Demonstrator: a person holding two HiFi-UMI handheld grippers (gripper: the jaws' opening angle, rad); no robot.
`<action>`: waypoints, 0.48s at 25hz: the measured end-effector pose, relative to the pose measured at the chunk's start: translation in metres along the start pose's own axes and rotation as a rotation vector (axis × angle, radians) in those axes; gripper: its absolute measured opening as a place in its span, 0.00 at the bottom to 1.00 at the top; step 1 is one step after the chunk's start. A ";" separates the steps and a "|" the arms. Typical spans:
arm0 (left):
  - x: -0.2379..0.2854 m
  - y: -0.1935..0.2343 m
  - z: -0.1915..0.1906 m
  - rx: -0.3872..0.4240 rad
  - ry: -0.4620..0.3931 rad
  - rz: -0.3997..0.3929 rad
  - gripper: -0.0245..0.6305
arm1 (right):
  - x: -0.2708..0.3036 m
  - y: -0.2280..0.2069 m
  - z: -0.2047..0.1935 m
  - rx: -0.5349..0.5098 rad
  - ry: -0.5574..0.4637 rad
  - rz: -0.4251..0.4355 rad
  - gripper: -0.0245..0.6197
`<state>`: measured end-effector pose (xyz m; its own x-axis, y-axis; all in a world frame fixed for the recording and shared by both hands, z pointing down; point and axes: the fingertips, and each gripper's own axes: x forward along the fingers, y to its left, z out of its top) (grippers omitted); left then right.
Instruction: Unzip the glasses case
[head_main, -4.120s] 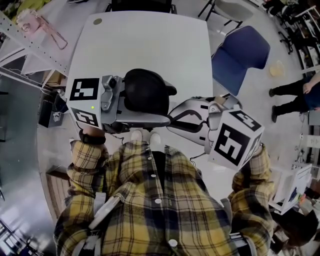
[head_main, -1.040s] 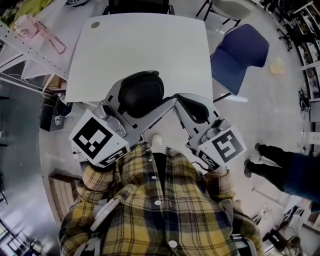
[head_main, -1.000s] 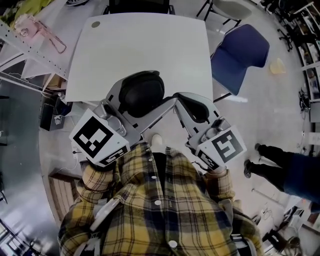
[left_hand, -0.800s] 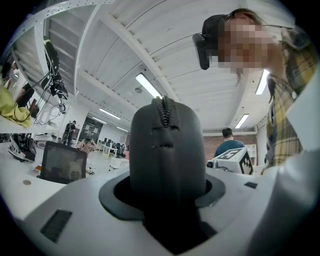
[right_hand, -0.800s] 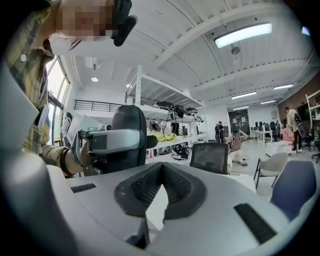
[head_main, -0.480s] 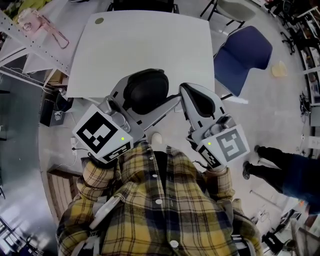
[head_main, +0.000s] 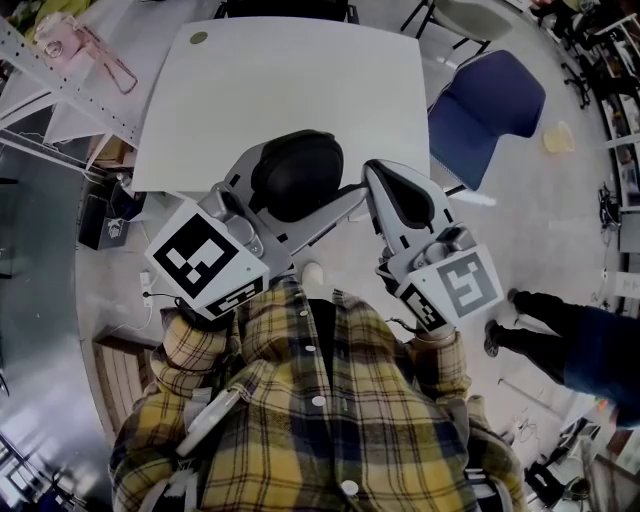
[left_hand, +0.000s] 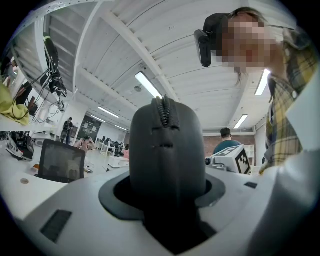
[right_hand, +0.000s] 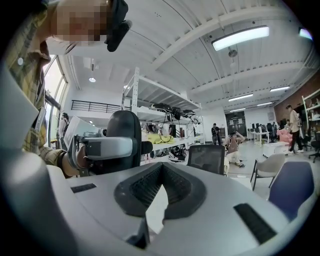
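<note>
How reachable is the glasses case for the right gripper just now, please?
Probably yes: the right gripper sits empty beside the glasses case clamped in the left gripper, nothing between them, though its jaws are together.

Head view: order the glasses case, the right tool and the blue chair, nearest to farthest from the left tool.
1. glasses case, clamped in the left tool itself.
2. right tool, just beside it on the right.
3. blue chair, farthest out on the right.
</note>
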<state>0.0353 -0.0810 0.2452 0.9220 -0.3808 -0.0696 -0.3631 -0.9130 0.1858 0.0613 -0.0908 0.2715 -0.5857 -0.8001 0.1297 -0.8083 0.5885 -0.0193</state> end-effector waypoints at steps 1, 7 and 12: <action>0.001 0.000 0.001 0.008 0.002 -0.004 0.41 | 0.000 0.000 0.000 -0.001 -0.001 0.001 0.04; 0.006 0.006 0.014 0.061 0.008 -0.031 0.41 | -0.001 0.000 0.005 -0.017 -0.005 0.002 0.04; 0.006 0.004 0.019 0.120 0.069 -0.044 0.41 | -0.001 0.003 0.004 -0.022 0.012 0.007 0.04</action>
<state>0.0368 -0.0899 0.2273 0.9428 -0.3332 -0.0067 -0.3321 -0.9410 0.0649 0.0596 -0.0883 0.2676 -0.5906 -0.7944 0.1419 -0.8024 0.5968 0.0017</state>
